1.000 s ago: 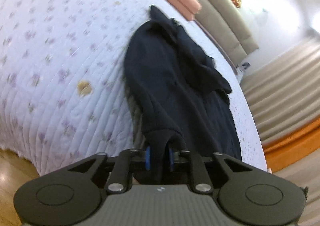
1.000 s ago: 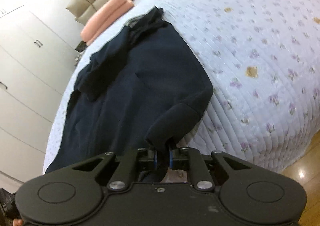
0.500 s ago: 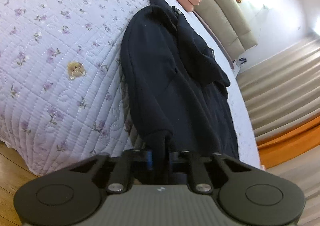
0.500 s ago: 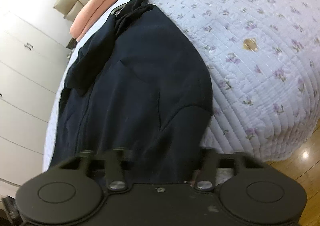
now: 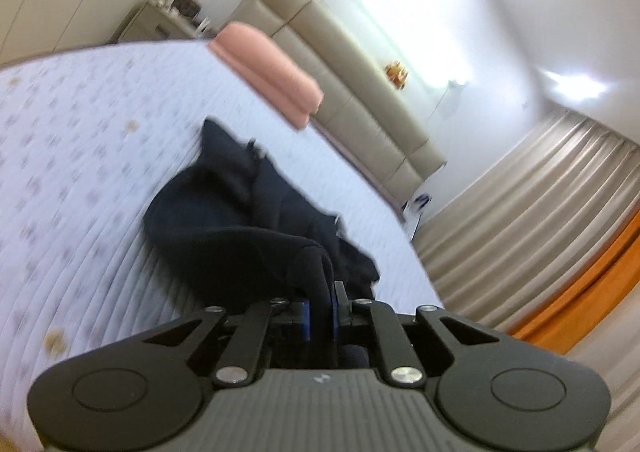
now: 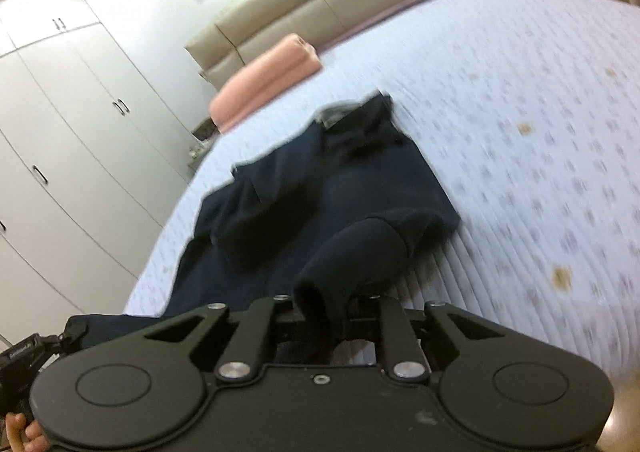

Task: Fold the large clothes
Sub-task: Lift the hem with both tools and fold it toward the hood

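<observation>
A large dark navy garment [image 5: 240, 211] lies lengthwise on a bed with a pale floral quilt [image 5: 80, 155]. My left gripper [image 5: 320, 312] is shut on a fold of the garment's near edge, lifted above the quilt. In the right wrist view the same garment [image 6: 340, 187] stretches away from me, one sleeve folded across it. My right gripper [image 6: 332, 316] is shut on a bunched, rounded fold of the near edge; the cloth hides its fingertips. Both views are blurred by motion.
A folded pink blanket [image 5: 268, 71] lies at the head of the bed before a beige padded headboard [image 5: 360, 91]. White wardrobes [image 6: 60, 131] stand on one side, beige curtains [image 5: 540, 211] on the other. The other hand-held gripper [image 6: 24, 364] shows low left.
Both grippers have lifted the garment's near edge and swung up and forward toward the head of the bed. The garment now looks shorter and bunched, and the views show walls and headboard.
</observation>
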The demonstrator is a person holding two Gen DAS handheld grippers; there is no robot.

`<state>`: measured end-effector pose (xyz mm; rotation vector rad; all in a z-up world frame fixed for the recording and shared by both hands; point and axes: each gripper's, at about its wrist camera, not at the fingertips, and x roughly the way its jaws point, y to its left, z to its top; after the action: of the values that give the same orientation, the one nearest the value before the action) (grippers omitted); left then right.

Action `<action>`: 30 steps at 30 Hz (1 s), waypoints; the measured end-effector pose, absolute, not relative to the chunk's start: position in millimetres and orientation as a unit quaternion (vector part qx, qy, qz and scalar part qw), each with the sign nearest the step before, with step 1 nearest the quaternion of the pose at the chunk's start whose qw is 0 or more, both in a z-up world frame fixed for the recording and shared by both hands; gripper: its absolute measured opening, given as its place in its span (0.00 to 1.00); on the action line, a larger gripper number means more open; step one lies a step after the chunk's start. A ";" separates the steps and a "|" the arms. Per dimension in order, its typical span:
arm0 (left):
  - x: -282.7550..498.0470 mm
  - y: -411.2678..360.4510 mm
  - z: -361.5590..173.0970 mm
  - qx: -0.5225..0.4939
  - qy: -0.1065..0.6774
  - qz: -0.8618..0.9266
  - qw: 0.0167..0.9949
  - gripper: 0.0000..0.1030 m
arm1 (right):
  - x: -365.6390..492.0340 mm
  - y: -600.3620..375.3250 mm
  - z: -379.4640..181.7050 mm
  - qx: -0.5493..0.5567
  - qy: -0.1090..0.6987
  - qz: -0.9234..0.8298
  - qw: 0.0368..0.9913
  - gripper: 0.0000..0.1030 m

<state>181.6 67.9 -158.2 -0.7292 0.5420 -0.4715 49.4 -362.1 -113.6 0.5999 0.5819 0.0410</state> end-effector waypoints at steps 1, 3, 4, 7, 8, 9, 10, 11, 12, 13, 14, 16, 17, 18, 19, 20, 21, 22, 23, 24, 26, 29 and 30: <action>192.3 66.1 -155.3 -0.346 0.253 -0.225 0.875 0.10 | 61.5 -366.7 -111.6 0.291 0.274 0.022 0.916 0.16; 223.4 60.5 -152.3 -0.342 0.240 -0.221 0.882 0.10 | 92.8 -377.0 -108.5 0.294 0.255 0.025 0.921 0.16; 242.5 56.7 -151.5 -0.339 0.233 -0.220 0.885 0.10 | 110.9 -381.6 -108.1 0.293 0.246 0.025 0.924 0.16; 301.9 48.6 -151.1 -0.324 0.210 -0.214 0.897 0.10 | 173.4 -392.8 -106.1 0.280 0.217 0.023 0.935 0.16; 320.3 46.5 -150.2 -0.319 0.204 -0.208 0.902 0.10 | 197.0 -396.3 -105.3 0.279 0.207 0.018 0.938 0.16; 342.3 43.5 -149.6 -0.322 0.200 -0.201 0.903 0.10 | 217.1 -399.3 -103.6 0.283 0.198 0.014 0.938 0.16; 364.9 41.2 -147.5 -0.328 0.198 -0.195 0.903 0.10 | 240.1 -402.6 -101.7 0.290 0.190 0.011 0.938 0.16; 384.0 39.3 -144.1 -0.329 0.197 -0.187 0.905 0.10 | 265.3 -406.0 -97.3 0.294 0.185 0.010 0.938 0.16; 405.2 36.1 -139.0 -0.329 0.200 -0.177 0.906 0.10 | 286.9 -409.1 -92.4 0.297 0.184 0.010 0.937 0.16; 429.3 31.5 -132.6 -0.332 0.201 -0.171 0.906 0.10 | 311.1 -411.9 -86.7 0.300 0.183 0.010 0.936 0.16; 448.5 29.6 -126.8 -0.329 0.199 -0.167 0.908 0.10 | 337.1 -414.4 -82.0 0.303 0.184 0.008 0.935 0.16; 495.6 14.2 -116.6 -0.288 0.199 -0.140 0.926 0.14 | 384.5 -419.6 -80.0 0.301 0.196 -0.004 0.933 0.18; 514.7 8.7 -116.6 -0.272 0.205 -0.128 0.931 0.18 | 411.2 -423.1 -82.9 0.291 0.214 -0.008 0.932 0.24; 533.5 5.1 -118.6 -0.262 0.220 -0.120 0.932 0.22 | 431.1 -425.7 -87.0 0.281 0.244 -0.018 0.928 0.46; 552.6 3.1 -123.2 -0.256 0.251 -0.109 0.927 0.31 | 445.4 -429.1 -91.2 0.276 0.276 -0.044 0.920 0.65; 561.7 4.2 -126.9 -0.257 0.281 -0.096 0.920 0.37 | 449.0 -432.9 -93.6 0.275 0.289 -0.055 0.915 0.65; 566.1 7.2 -132.7 -0.260 0.301 -0.083 0.914 0.39 | 446.9 -436.2 -96.0 0.273 0.292 -0.051 0.915 0.67; 564.6 11.4 -138.7 -0.260 0.308 -0.077 0.912 0.44 | 441.7 -438.3 -98.9 0.268 0.294 -0.046 0.916 0.79; 562.1 15.8 -143.4 -0.260 0.313 -0.072 0.911 0.52 | 435.6 -439.7 -102.8 0.255 0.302 -0.051 0.917 0.84; 560.7 20.0 -148.2 -0.262 0.327 -0.063 0.906 0.56 | 431.8 -439.6 -106.6 0.240 0.313 -0.054 0.917 0.85; 561.5 28.1 -154.7 -0.273 0.354 -0.055 0.893 0.57 | 430.2 -438.9 -116.8 0.203 0.345 -0.046 0.915 0.85; 565.4 35.9 -159.6 -0.275 0.373 -0.050 0.885 0.57 | 436.3 -430.6 -125.8 0.144 0.374 -0.033 0.916 0.85; 570.2 33.9 -159.3 -0.262 0.382 -0.039 0.885 0.57 | 443.2 -428.3 -128.0 0.121 0.375 -0.026 0.919 0.84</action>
<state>570.2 33.9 -159.3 -0.5452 0.7946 -0.0811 443.2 -428.3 -128.0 0.2482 0.7717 -0.0544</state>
